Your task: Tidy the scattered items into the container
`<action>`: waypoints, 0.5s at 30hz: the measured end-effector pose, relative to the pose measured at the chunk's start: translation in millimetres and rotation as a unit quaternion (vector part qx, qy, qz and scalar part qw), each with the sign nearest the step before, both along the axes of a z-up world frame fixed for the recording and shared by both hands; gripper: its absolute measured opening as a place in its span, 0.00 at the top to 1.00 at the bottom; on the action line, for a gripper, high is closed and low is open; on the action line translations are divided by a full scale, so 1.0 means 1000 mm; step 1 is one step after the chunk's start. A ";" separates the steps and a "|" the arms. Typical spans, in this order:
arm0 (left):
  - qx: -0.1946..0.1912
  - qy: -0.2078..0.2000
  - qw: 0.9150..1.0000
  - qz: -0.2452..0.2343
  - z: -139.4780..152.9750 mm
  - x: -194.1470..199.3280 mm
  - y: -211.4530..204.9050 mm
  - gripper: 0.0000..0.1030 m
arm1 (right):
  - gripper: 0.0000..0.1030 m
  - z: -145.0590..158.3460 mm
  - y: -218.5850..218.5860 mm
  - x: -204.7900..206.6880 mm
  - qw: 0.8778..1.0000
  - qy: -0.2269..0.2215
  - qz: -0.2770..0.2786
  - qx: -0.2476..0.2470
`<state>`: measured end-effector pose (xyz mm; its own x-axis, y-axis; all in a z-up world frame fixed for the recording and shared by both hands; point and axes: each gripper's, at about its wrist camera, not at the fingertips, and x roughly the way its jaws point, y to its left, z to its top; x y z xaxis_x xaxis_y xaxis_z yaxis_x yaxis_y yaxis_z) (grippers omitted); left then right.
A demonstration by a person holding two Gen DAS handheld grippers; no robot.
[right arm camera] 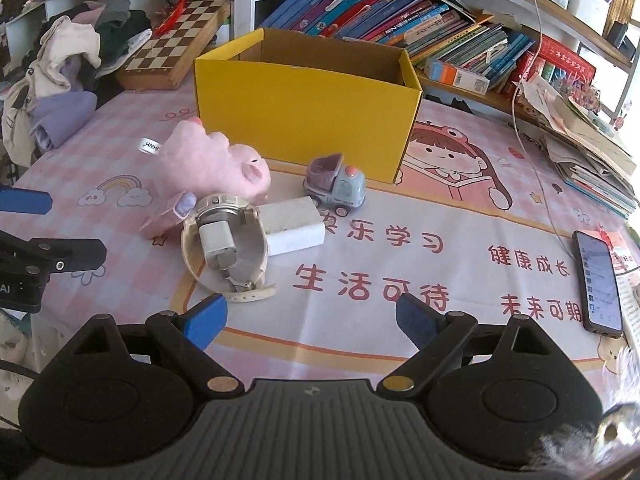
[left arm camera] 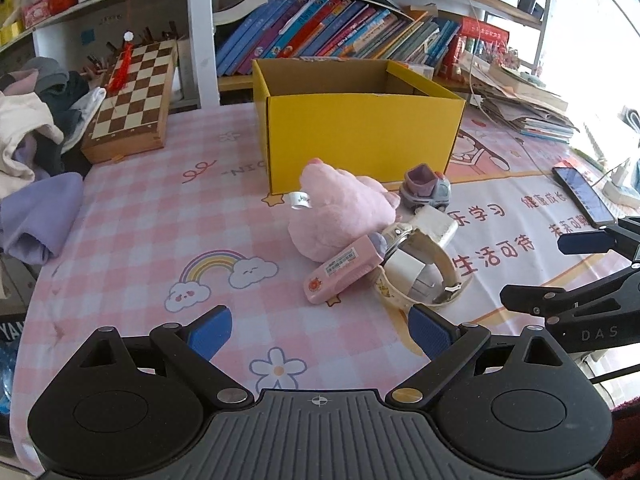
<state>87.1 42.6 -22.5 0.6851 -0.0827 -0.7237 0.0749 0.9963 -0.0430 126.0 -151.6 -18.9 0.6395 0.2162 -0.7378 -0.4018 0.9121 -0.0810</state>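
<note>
Your left gripper [left arm camera: 320, 332] hangs over the near part of the tabletop [left arm camera: 132, 240], its jaws spread wide with nothing between them. Your right gripper [right arm camera: 312, 320] hovers just to its right, jaws equally wide and empty.

Just beyond the left gripper's right fingertip lies the cream watch [left arm camera: 420, 272], standing on its strap loop with a small white block inside the loop. A pink flat case [left arm camera: 344, 272] lies touching the watch on its left, angled toward you. A white box [right arm camera: 294, 226] rests against the far-right side of the watch. Behind those, the pink plush toy [left arm camera: 340, 216] sprawls on the cloth with a white tag [left arm camera: 300, 200] sticking out to its left. Right of the plush, a small grey-and-purple toy car [right arm camera: 336, 184] sits near the box's front wall.

Farther back stands the yellow cardboard box [left arm camera: 360, 136], open at the top; you cannot see its floor from either camera. All 5 items lie outside it.

A phone [right arm camera: 598, 284] lies at the right. A chessboard [left arm camera: 132, 96] and a heap of clothes [left arm camera: 36, 120] sit far left, and books [left arm camera: 332, 36] line the shelf behind.
</note>
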 end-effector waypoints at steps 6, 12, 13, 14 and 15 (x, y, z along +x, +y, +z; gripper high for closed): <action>0.000 0.002 1.000 0.000 -0.001 0.004 0.000 0.06 | 0.11 0.000 0.000 0.004 1.000 0.000 0.000 -0.001; -0.001 0.003 1.000 0.001 -0.003 0.008 0.000 0.06 | 0.11 -0.004 -0.001 0.012 1.000 0.011 -0.002 0.003; -0.001 0.004 1.000 0.002 -0.004 0.009 0.000 0.06 | 0.12 -0.004 -0.001 0.014 1.000 0.013 -0.003 0.003; -0.001 0.005 1.000 0.002 -0.004 0.010 0.000 0.06 | 0.12 -0.005 -0.001 0.015 1.000 0.015 -0.003 0.004; -0.001 0.005 1.000 0.002 -0.005 0.011 0.000 0.06 | 0.12 -0.005 -0.001 0.016 1.000 0.015 -0.002 0.004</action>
